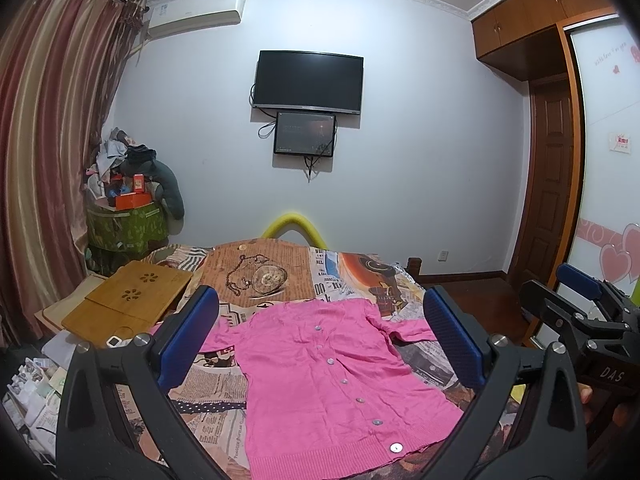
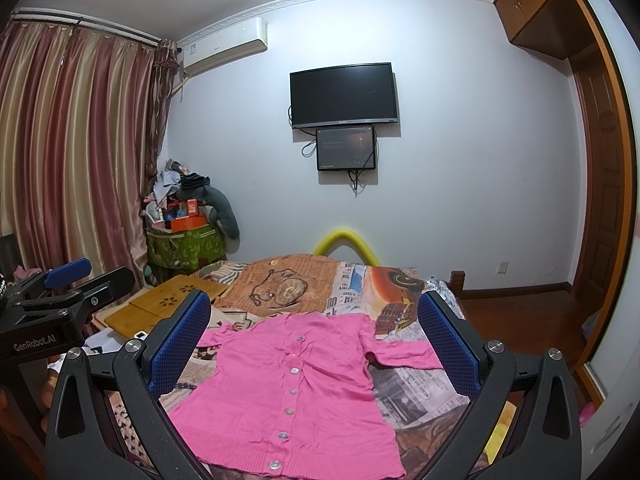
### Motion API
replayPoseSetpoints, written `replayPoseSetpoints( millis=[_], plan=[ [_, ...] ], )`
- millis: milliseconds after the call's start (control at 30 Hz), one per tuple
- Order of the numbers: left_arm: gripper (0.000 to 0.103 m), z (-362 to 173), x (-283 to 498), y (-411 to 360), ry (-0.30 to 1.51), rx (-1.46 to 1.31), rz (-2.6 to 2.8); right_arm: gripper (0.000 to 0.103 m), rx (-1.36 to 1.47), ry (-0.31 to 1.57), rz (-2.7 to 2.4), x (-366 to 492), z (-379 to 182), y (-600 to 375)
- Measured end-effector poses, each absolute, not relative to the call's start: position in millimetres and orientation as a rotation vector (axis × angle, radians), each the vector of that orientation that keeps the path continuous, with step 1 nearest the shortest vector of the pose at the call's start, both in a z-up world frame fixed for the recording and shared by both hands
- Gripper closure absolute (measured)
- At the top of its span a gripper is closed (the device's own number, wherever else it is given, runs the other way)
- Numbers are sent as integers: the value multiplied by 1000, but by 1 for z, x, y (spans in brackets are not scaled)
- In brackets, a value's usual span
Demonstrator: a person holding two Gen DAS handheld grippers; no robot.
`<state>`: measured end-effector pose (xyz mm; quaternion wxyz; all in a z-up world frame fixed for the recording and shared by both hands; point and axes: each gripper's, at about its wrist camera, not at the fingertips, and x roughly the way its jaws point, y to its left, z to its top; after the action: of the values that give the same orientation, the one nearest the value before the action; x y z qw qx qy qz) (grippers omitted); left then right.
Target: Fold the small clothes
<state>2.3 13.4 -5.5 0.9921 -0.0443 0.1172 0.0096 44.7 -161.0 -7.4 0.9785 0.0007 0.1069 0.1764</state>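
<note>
Folding not begun: pink cardigan (image 1: 328, 376) lies flat on the bed (image 1: 280, 272) ahead of both spread, empty grippers; next, pinch a sleeve (image 2: 404, 354)

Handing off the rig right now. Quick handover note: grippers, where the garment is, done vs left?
Left gripper: open, holding nothing, raised over the bed.
Right gripper: open, holding nothing, beside the left one.
Pink cardigan: lies spread flat on the bedspread, buttoned front up, hem nearest the grippers, both short sleeves out to the sides.
Wooden lap desk sits on the bed to the cardigan's left, apart from it.
Done: garment laid out.
Left: every fold; no fold shows yet.
</note>
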Motion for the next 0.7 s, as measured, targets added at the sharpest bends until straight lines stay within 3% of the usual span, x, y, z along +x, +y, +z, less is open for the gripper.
replayPoseSetpoints(
  millis=[700],
  plan=[
    [0, -16, 49, 37, 305, -128, 65, 0, -6, 262, 362, 70, -17, -154]
  ],
)
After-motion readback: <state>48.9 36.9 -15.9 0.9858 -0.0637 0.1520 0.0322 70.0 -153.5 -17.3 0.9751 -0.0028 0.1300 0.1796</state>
